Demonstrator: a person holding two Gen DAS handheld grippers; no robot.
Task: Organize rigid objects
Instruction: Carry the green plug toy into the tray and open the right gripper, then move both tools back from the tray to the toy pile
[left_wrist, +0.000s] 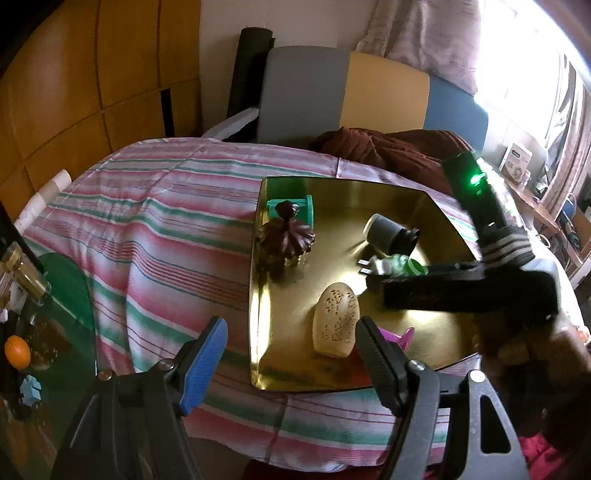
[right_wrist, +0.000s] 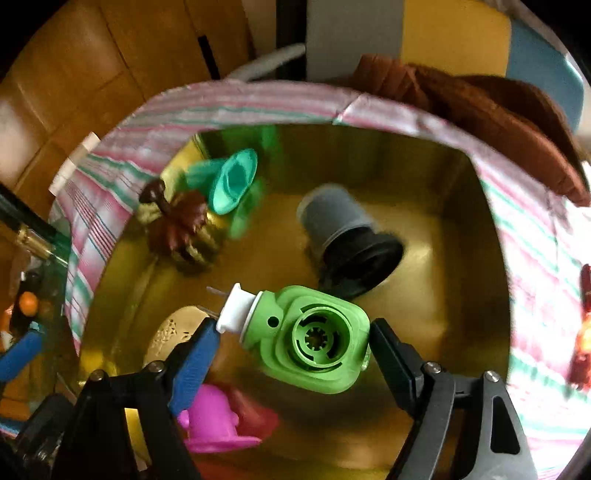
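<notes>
Left wrist view: the left claw (left_wrist: 291, 354) stands released and empty at the bottom of the frame, over the near edge of the gold tray (left_wrist: 436, 206). The carved beige stone (left_wrist: 336, 319) lies directly ahead between its fingers, long axis pointing up-frame. The right claw's body (left_wrist: 469, 291) reaches in from the right, over the green plug-in unit (left_wrist: 402, 266) at centre right.

Right wrist view: the right claw (right_wrist: 295, 343) brackets the green plug-in unit (right_wrist: 317, 339), fingers at both sides; whether they press on it I cannot tell. Its long axis runs towards the left, prongs leading. The right claw is plainly nearer. The grey cup (right_wrist: 343, 225) lies just above; open tray floor remains at right.
</notes>
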